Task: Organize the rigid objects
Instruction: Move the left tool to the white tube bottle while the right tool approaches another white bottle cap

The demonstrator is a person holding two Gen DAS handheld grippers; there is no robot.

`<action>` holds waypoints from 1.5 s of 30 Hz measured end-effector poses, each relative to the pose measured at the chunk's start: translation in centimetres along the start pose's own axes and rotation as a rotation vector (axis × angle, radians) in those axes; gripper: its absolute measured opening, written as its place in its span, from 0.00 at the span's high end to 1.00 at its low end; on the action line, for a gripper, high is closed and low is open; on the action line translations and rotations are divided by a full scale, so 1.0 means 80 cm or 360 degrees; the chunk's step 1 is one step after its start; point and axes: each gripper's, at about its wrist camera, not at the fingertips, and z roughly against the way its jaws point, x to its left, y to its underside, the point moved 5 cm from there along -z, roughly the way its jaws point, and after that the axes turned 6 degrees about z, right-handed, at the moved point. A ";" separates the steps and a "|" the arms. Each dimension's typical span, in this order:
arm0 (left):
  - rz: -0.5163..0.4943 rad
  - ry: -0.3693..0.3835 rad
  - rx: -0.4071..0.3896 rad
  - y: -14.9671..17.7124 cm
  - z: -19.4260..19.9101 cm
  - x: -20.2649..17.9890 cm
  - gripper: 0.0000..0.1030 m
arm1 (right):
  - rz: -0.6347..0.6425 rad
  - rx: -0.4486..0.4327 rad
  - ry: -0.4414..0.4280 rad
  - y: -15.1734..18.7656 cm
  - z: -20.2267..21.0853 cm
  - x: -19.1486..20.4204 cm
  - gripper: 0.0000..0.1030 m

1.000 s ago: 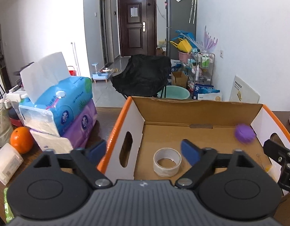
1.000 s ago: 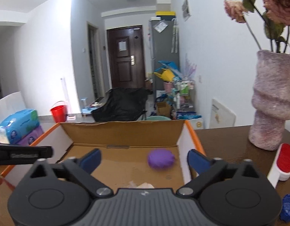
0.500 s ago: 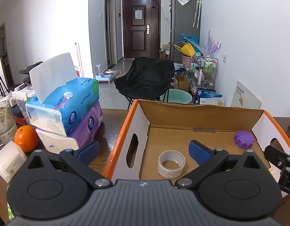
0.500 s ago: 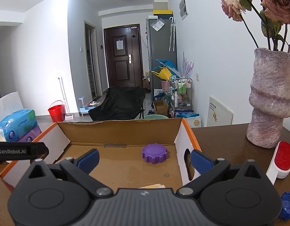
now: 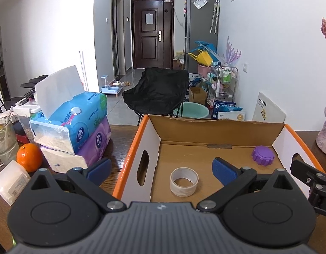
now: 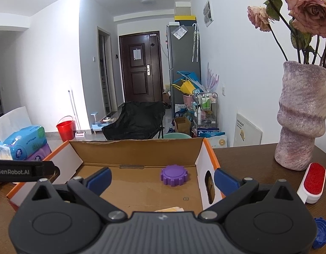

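Both grippers' fingers spread wide, empty: left gripper (image 5: pixel 162 168) behind white tape roll (image 5: pixel 184 181), right gripper (image 6: pixel 162 178) framing purple ridged plastic cap (image 6: pixel 174 175) inside orange-rimmed cardboard box (image 6: pixel 202 160).

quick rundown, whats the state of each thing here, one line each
box: open top, upright on table
tape roll: lying flat in box
purple cap: lying flat in box, near the back wall
blue cap: on table, outside box
lint brush: lying on table beside vase
tissue packs: stacked, top one open, a sheet sticking out
left gripper: open, empty
right gripper: open, empty
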 end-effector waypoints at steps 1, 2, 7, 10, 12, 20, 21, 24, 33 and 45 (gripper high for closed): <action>0.0003 0.0003 -0.0002 0.000 0.002 0.001 0.00 | 0.0003 -0.0006 -0.0002 0.000 0.003 0.000 0.00; 0.0006 0.0001 -0.0003 0.000 0.004 0.002 0.00 | 0.0005 -0.0009 -0.0003 -0.001 0.004 -0.001 0.00; 0.0019 -0.0007 0.0001 0.001 0.011 0.007 0.00 | 0.0020 -0.0028 -0.0009 -0.001 0.015 -0.001 0.00; 0.0019 -0.0009 -0.0006 0.002 0.018 0.012 0.00 | 0.0028 -0.0038 -0.0014 -0.002 0.021 -0.001 0.00; 0.0017 -0.0011 -0.0012 0.004 0.024 0.014 0.00 | 0.0037 -0.0044 -0.0014 -0.001 0.027 -0.001 0.00; -0.0001 0.0005 -0.0029 0.013 0.049 0.018 0.00 | 0.0057 -0.0067 -0.0014 0.003 0.051 0.000 0.00; -0.0003 0.0006 -0.0029 0.015 0.053 0.018 0.00 | 0.0057 -0.0069 -0.0015 0.004 0.054 0.000 0.00; 0.0000 0.0013 -0.0030 0.019 0.062 0.020 0.00 | 0.0058 -0.0074 -0.0018 0.007 0.063 0.002 0.00; -0.0007 0.0031 -0.0014 0.035 0.091 0.024 0.00 | 0.0066 -0.0094 -0.0024 0.016 0.093 0.004 0.00; -0.0006 0.0039 0.0010 0.061 0.129 0.033 0.00 | 0.0065 -0.0085 -0.0015 0.033 0.129 0.002 0.00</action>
